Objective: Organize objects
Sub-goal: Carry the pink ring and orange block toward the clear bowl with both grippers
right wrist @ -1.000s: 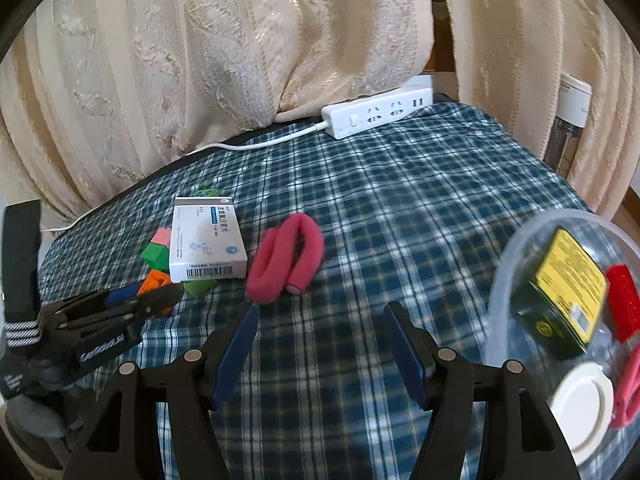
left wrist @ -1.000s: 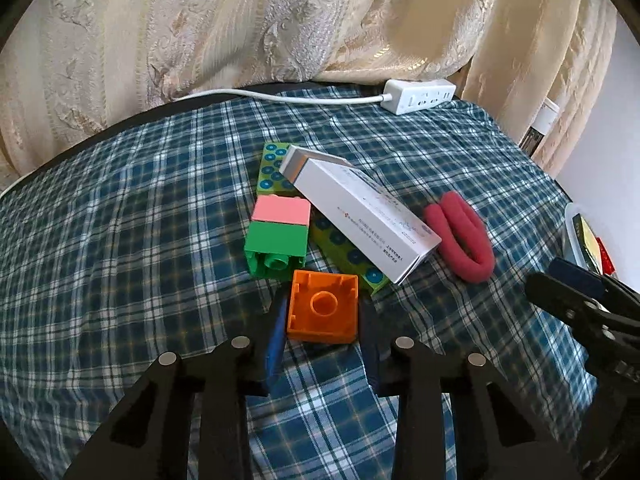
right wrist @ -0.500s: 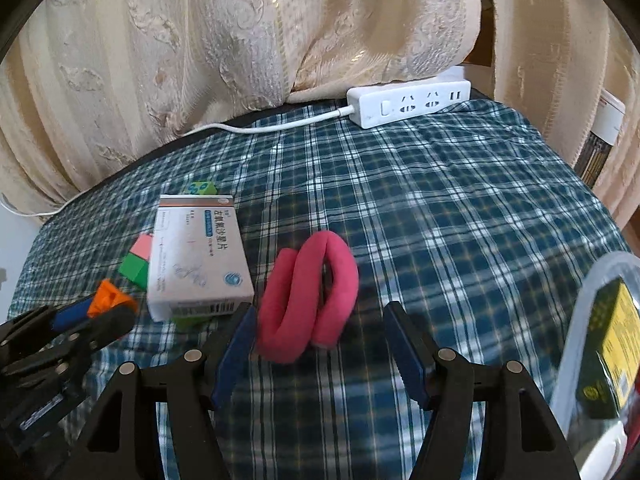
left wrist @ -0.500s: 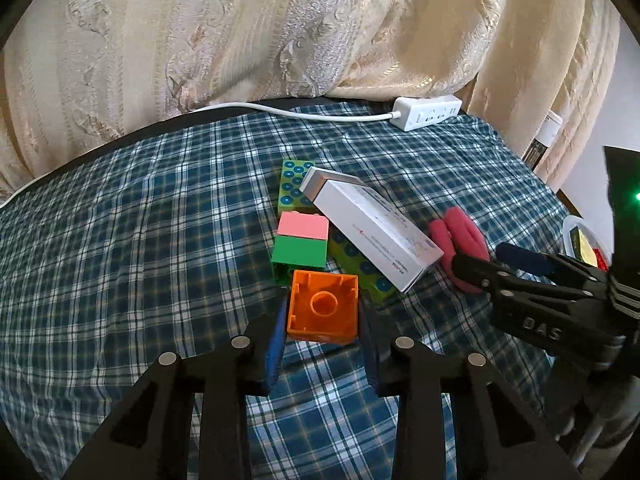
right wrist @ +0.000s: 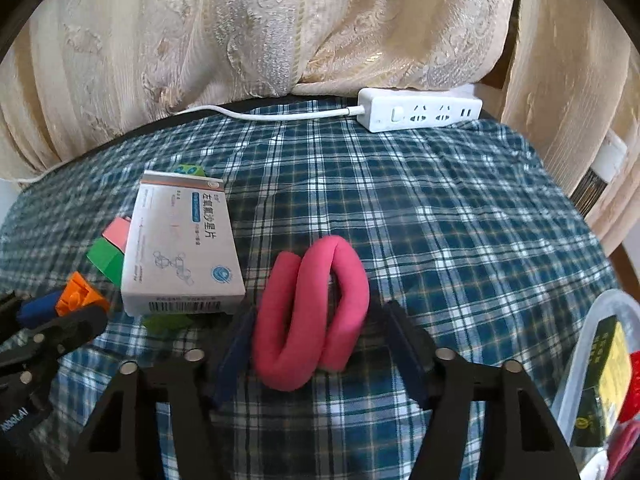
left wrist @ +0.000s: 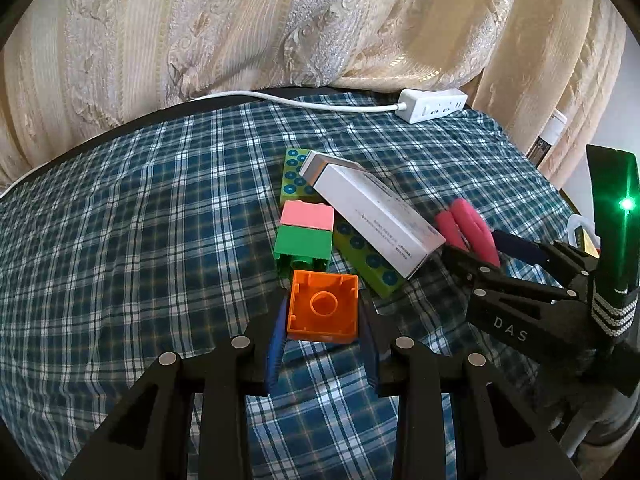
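My left gripper (left wrist: 322, 322) is shut on an orange toy brick (left wrist: 323, 307), held just above the plaid cloth. Beyond it lie a pink-and-green brick (left wrist: 305, 235), a long green dotted brick (left wrist: 362, 256) and a white medicine box (left wrist: 376, 220) resting on it. My right gripper (right wrist: 320, 344) is open, its pads on either side of a folded pink foam loop (right wrist: 312, 312) on the cloth. The right gripper also shows in the left wrist view (left wrist: 492, 248), around the loop (left wrist: 466, 228). The box (right wrist: 182, 248) lies left of the loop.
A white power strip (right wrist: 420, 114) with its cable lies at the table's far edge under cream curtains. A clear plastic tub (right wrist: 596, 368) with a yellow-green packet and red items stands at the right. The plaid cloth (right wrist: 440, 220) covers the table.
My right gripper has moved forward and left until its open fingers straddle the pink loop. My left gripper has kept hold of the orange brick and drawn back slightly.
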Motion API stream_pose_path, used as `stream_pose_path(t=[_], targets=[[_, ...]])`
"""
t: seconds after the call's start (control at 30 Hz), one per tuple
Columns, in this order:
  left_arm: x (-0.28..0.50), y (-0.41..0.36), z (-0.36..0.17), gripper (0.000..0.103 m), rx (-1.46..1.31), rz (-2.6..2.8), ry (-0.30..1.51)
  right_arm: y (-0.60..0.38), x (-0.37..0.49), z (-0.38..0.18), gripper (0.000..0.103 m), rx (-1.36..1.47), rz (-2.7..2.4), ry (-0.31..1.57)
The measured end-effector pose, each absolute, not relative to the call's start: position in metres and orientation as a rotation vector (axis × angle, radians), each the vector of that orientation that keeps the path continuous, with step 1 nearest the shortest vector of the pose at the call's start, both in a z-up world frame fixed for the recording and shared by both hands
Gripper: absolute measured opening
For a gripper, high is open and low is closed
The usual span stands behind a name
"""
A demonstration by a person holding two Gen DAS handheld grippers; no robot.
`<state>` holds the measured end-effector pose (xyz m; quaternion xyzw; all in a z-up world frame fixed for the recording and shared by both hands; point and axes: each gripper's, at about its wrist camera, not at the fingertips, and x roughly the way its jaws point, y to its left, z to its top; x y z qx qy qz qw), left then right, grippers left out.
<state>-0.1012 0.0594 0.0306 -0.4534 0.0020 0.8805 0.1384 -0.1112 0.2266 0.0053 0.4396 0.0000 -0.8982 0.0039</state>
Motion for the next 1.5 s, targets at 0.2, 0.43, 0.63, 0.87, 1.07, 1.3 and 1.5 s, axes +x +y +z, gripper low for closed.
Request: stream_pose_path(t=[0.2,0.43,0.63,0.87,1.07,1.3,1.5], targets=[[-0.099,0.062,0.034,0.034,-1.3,2.543,0.011,0.232,-0.103,0.007,0.055,1.377,-2.822,-0.019],[-0.092,0.072,0.037,0.034,-1.278,2.521,0.032,0.243,-0.078,0.013,0.054,1.364,-2.833,-0.12],[-0.085,0.08,0.042,0.034,-1.255,2.506,0.054,0.252,-0.053,0.026,0.054,1.319,-2.859,-0.188],[-0.077,0.086,0.052,0.034,-1.214,2.497,0.071,0.257,-0.027,0.038,0.054,1.281,-2.893,-0.211],[-0.069,0.095,0.058,0.034,-1.188,2.482,0.093,0.269,-0.003,0.052,0.054,1.229,-2.944,-0.245],[-0.06,0.104,0.062,0.034,-1.167,2.468,0.113,0.296,0.02,0.066,0.054,1.171,-3.028,-0.317],[-0.054,0.111,0.063,0.034,-1.162,2.456,0.128,0.329,0.037,0.072,0.054,1.16,-3.108,-0.4]])
